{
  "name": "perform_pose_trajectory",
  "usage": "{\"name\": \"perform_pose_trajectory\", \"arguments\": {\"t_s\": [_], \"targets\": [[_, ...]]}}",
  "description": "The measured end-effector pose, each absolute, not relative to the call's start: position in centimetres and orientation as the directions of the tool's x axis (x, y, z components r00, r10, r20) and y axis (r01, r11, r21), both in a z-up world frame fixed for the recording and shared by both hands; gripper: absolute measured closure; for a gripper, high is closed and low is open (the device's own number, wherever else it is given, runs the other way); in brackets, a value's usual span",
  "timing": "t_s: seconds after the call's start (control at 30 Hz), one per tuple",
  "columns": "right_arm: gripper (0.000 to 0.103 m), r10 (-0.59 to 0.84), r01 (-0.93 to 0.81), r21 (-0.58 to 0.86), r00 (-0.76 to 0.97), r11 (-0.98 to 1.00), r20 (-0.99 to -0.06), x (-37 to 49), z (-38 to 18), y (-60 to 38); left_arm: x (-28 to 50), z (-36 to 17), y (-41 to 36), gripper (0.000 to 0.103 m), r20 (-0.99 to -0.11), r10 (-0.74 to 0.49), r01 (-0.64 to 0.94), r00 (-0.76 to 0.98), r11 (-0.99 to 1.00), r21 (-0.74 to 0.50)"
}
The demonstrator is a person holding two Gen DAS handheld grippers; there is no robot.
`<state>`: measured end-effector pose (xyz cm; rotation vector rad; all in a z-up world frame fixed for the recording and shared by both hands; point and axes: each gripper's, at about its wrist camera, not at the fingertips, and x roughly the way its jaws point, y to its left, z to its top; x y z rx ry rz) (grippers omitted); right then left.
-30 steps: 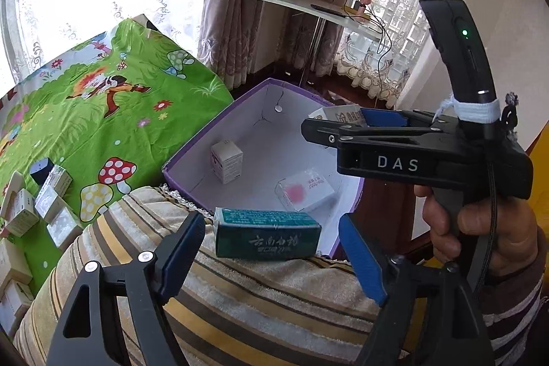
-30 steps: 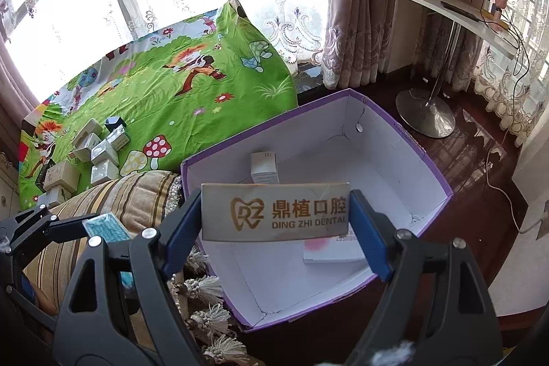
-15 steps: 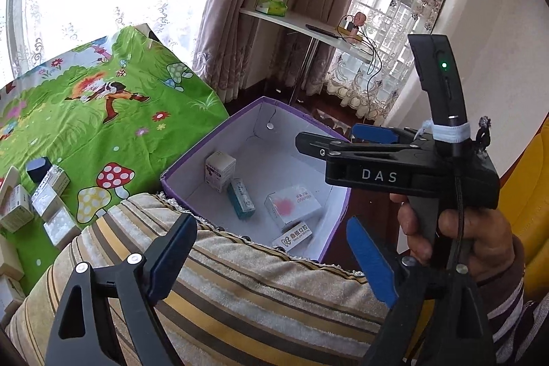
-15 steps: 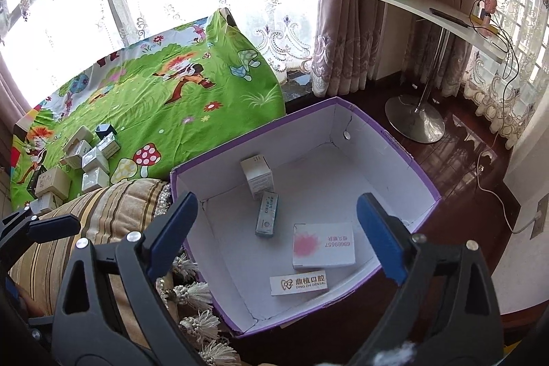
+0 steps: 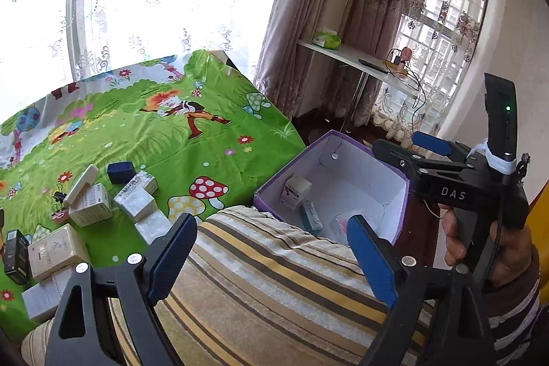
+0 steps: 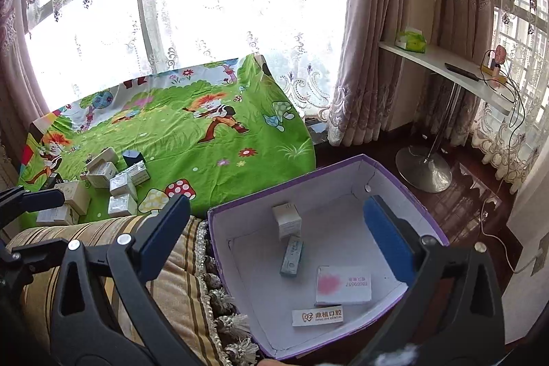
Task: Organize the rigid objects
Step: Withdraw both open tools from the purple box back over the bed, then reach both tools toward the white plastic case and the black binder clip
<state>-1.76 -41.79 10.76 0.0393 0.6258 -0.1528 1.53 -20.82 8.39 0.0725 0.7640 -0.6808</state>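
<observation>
The purple box (image 6: 405,191) with white inside holds a small white carton (image 6: 287,220), a teal box (image 6: 291,256), a white packet with a pink blot (image 6: 343,285) and a white dental-label box (image 6: 317,316). My right gripper (image 6: 276,228) hovers above it, jaws opening, nothing between them. My left gripper (image 5: 271,249) is open and empty over the striped cushion (image 5: 274,297), with the purple box (image 5: 274,184) beyond and the right gripper (image 5: 408,144) to its right. Several small boxes (image 5: 92,204) lie on the green cartoon cloth (image 5: 206,132).
A person's hand (image 5: 504,249) in a striped sleeve grips the right tool. A white shelf on a chrome stand (image 6: 425,167) is at the far right on dark wood floor. Curtains and bright windows fill the back. Cushion tassels (image 6: 223,297) border the box.
A second ago the left gripper held the teal box and the right held the dental-label box. Both now lie in the purple box. Both grippers have opened and risen; the left swung toward the cloth.
</observation>
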Motion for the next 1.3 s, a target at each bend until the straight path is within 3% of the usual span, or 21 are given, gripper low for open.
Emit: {"name": "perform_pose_trajectory", "arguments": {"t_s": [0.5, 0.87, 1.3], "targets": [[0.001, 0.045, -0.034, 0.029, 0.786, 0.999, -0.616, 2.2, 10.8, -36.2, 5.8, 8.4, -8.0, 0.013, -0.664, -0.385, 0.360, 0.641, 0.915, -0.183], [0.001, 0.104, -0.142, -0.010, 0.771, 0.990, -0.628, 6.5, 12.0, -31.1, 9.0, 8.9, -3.6, 0.014, -0.679, -0.333, 0.265, 0.654, 0.942, -0.207], [0.001, 0.182, -0.292, -0.043, 0.700, 0.956, -0.691, 12.2, 10.8, -24.2, 14.1, 8.4, 0.6, 0.031, -0.700, -0.368, 0.164, 0.612, 0.925, -0.344]]}}
